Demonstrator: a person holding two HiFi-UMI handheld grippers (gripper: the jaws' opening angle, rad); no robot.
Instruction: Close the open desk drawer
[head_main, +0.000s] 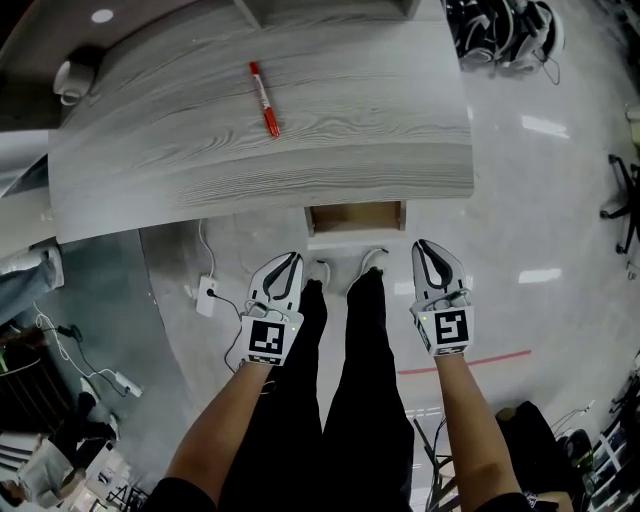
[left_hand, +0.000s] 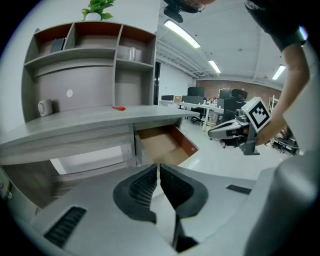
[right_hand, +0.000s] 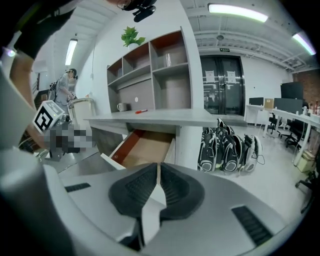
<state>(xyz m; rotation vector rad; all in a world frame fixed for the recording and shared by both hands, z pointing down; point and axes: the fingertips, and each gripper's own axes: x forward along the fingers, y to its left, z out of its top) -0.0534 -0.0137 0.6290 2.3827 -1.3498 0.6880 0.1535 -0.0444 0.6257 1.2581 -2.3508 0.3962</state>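
The open drawer (head_main: 355, 217) juts out from under the front edge of the grey wood desk (head_main: 300, 150); its brown inside is bare. My left gripper (head_main: 292, 258) hangs in the air below and left of the drawer, jaws shut on nothing. My right gripper (head_main: 422, 245) hangs just right of the drawer front, also shut and empty. Neither touches the drawer. In the left gripper view the drawer (left_hand: 165, 145) lies ahead beyond the shut left gripper (left_hand: 158, 166). In the right gripper view the drawer (right_hand: 142, 147) sits ahead and left of the shut right gripper (right_hand: 158, 165).
A red marker (head_main: 264, 98) lies on the desk top. A shelf unit with a mug (left_hand: 45, 106) stands at the back. On the floor are a power strip (head_main: 207, 296) with cables and bags (right_hand: 230, 147) right of the desk. The person's legs (head_main: 350, 360) stand before the drawer.
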